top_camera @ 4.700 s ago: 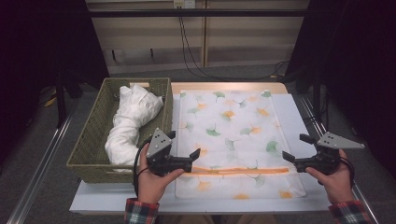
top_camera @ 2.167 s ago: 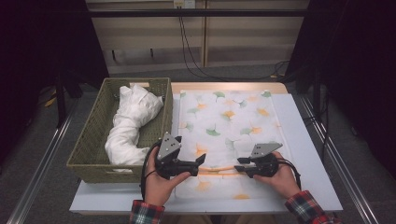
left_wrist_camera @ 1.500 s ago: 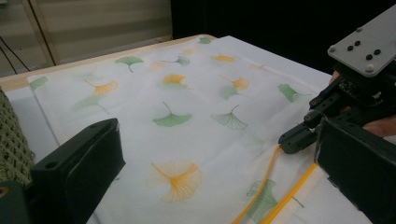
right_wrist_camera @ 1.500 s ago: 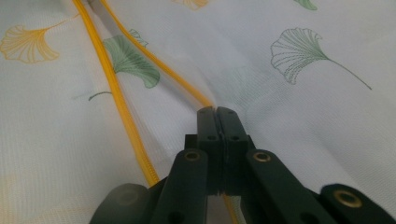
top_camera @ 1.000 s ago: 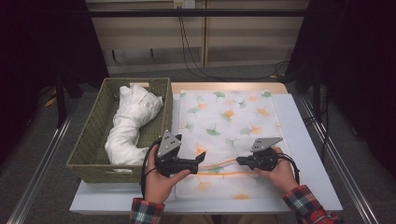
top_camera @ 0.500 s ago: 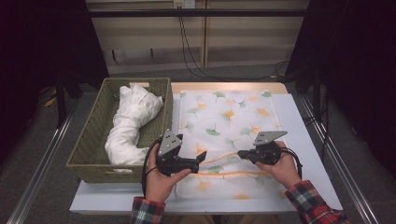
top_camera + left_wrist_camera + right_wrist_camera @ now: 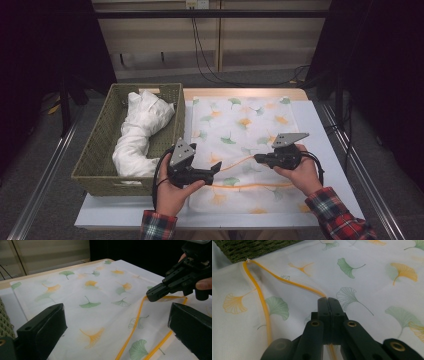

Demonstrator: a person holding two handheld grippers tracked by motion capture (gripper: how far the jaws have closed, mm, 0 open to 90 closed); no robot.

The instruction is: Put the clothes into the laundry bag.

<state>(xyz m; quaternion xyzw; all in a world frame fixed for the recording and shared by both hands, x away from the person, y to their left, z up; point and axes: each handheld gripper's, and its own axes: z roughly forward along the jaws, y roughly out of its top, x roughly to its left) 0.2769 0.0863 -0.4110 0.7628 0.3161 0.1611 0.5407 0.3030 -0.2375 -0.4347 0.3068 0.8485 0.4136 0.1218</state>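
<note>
The basket (image 7: 100, 150) sits on the surface's (image 7: 330, 140) left part with a white bundle (image 7: 140, 130) in it; its right wall stands just beside the bag (image 7: 240, 130), so there is little room to swing leftward there. The bag, a white mesh with ginkgo leaves and an orange-edged opening, lies flat across the middle, reaching from the far edge to near the near edge.

The left tongs (image 7: 216, 169) hover spread at the bag's near left, over the orange edge (image 7: 136, 322), holding nothing. The risk here, as I judge it: if they do not pin the lower layer, the whole bag may lift instead of opening.

The right tongs (image 7: 257, 158) are pressed together on the upper orange edge (image 7: 287, 281), raising it off the layer below. Thin mesh could slip from so narrow a pinch, or both layers could be caught together. To the right the surface is bare up to its right edge, leaving free room.
</note>
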